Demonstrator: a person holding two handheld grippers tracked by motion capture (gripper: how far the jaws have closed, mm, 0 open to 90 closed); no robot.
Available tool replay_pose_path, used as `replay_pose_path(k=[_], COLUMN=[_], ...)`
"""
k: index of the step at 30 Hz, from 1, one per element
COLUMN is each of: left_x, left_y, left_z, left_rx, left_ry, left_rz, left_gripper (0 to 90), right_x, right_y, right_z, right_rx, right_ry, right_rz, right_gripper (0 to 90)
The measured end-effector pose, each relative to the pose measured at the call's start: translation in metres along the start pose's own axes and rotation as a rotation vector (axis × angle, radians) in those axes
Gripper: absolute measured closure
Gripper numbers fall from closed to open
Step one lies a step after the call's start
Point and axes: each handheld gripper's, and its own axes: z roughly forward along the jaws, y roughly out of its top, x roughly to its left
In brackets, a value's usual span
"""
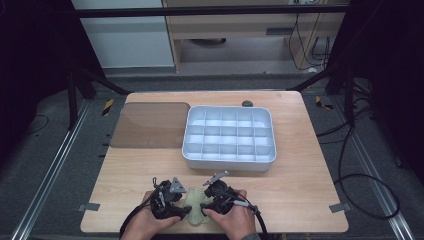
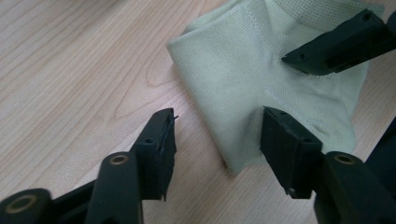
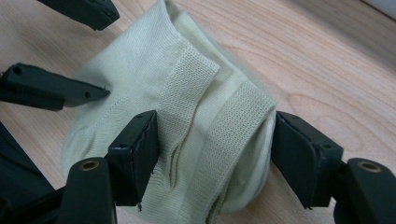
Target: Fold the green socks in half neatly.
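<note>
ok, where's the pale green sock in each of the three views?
High view: sock at the near table edge, bottom centre, between the two hand-held grippers.
Left gripper view: sock upper right, one folded edge reaching down between the jaws.
Right gripper view: sock centre, its ribbed cuff between the jaws.
Shared landmark: the light wooden table under it.

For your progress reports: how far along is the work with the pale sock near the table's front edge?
Done: the sock looks folded over. In hand: the right gripper straddles its ribbed end; the left gripper has one jaw on the fabric, one on bare wood. Left: the compartment tray looks unfilled.
</note>
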Motion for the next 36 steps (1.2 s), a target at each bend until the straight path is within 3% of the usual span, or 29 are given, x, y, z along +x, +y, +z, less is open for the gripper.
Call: replay_pose_path(k=[6, 12, 22, 36], left_x=[0.005, 0.002, 0.004, 0.001], left_y=[-0.002, 0.001, 0.003, 0.005], left_z=[-0.007, -0.002, 0.005, 0.007], left_rx=[-0.012, 0.003, 0.030, 0.045], left_ry=[-0.002, -0.049, -0.087, -0.114], left_rz=[-0.009, -0.004, -0.016, -0.004], left_gripper=[55.7, 60.2, 67.7, 80.0], right_x=[0.000, 0.000, 0.000, 0.000], right_y=[0.000, -0.001, -0.001, -0.012], right_z=[0.001, 0.002, 0.002, -0.004], right_rx=[-0.002, -0.005, -0.006, -0.016], right_ry=[0.001, 0.004, 0.001, 0.027], right_rz=[0.001, 0.004, -0.002, -0.004], right_gripper=[33.8, 34.4, 35.6, 35.9])
